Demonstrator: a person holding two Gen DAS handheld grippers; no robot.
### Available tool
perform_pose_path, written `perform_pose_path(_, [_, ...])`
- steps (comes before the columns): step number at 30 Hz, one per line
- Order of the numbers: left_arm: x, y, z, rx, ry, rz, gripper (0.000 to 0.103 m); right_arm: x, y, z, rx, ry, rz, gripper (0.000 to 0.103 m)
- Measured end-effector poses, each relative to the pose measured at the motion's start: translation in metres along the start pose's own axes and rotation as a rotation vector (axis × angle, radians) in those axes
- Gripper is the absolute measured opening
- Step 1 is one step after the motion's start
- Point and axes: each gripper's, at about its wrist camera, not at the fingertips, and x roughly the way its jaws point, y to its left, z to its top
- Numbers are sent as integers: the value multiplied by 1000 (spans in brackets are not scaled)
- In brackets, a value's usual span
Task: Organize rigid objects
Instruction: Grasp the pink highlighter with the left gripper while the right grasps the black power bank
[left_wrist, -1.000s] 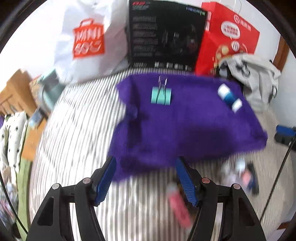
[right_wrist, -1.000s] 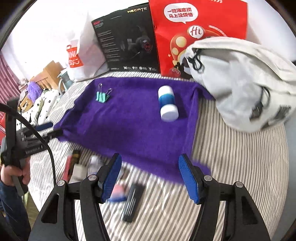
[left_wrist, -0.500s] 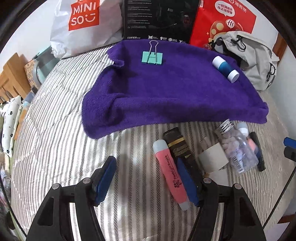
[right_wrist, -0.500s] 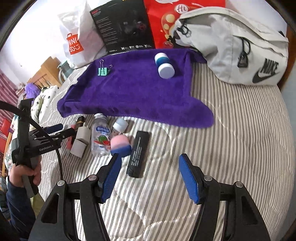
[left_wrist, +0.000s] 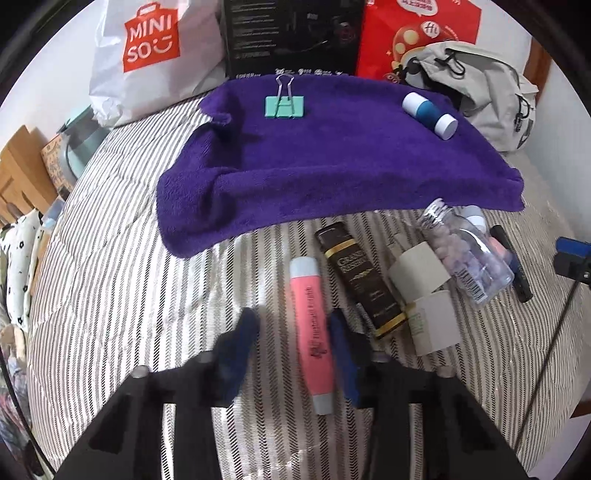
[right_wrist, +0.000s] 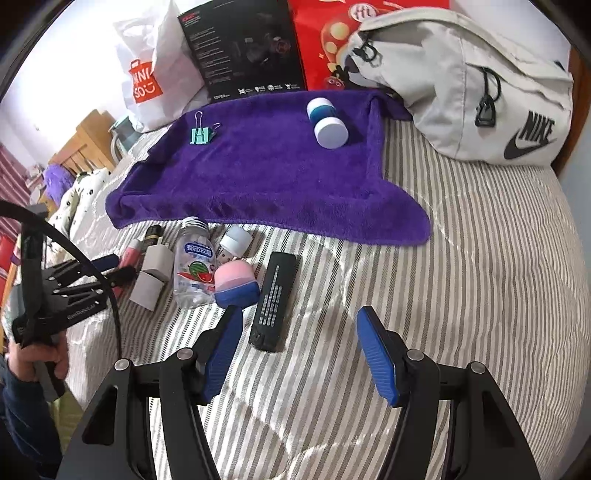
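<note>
Straddling the pink tube (left_wrist: 314, 332) just below the towel (left_wrist: 332, 166), the left gripper (left_wrist: 293, 350) stands apart, unclamped; next, squeezing. Right gripper (right_wrist: 299, 350) hangs open.

Blurry, hidden and cut-off bits

In the left wrist view the left gripper (left_wrist: 293, 349) is smeared with blur, so how far apart its fingers stand is hard to tell, and the words on the pink tube (left_wrist: 311, 334) between them are too fuzzy to read. The black box (left_wrist: 291, 37) and the red bag (left_wrist: 417, 33) are cut off by the top edge. The black stick (left_wrist: 515, 266) is partly hidden behind the clear bottle (left_wrist: 467, 254). In the right wrist view the pink tube (right_wrist: 130, 254) hides behind the small white boxes (right_wrist: 151, 275), and the hand (right_wrist: 35, 360) is cut off at the left edge.
</note>
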Motion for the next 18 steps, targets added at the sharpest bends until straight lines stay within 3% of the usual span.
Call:
perform_pose_path(2, [-1,-1,0,3,-14,-5,16,7,4,0,-15,13,-6,62])
perform_pose_path(10, [-2,-1,0,6,-16,-13,17,42,18,-4,-63,81,-10,50])
perform_pose_path(14, [-2,-3,1,17,-11,2,17,46,27,-2,-117,50,-50,46])
perform_pose_path(18, [-2,-4,1,25,-12,7,17,48,24,-1,-162,14,-83,25])
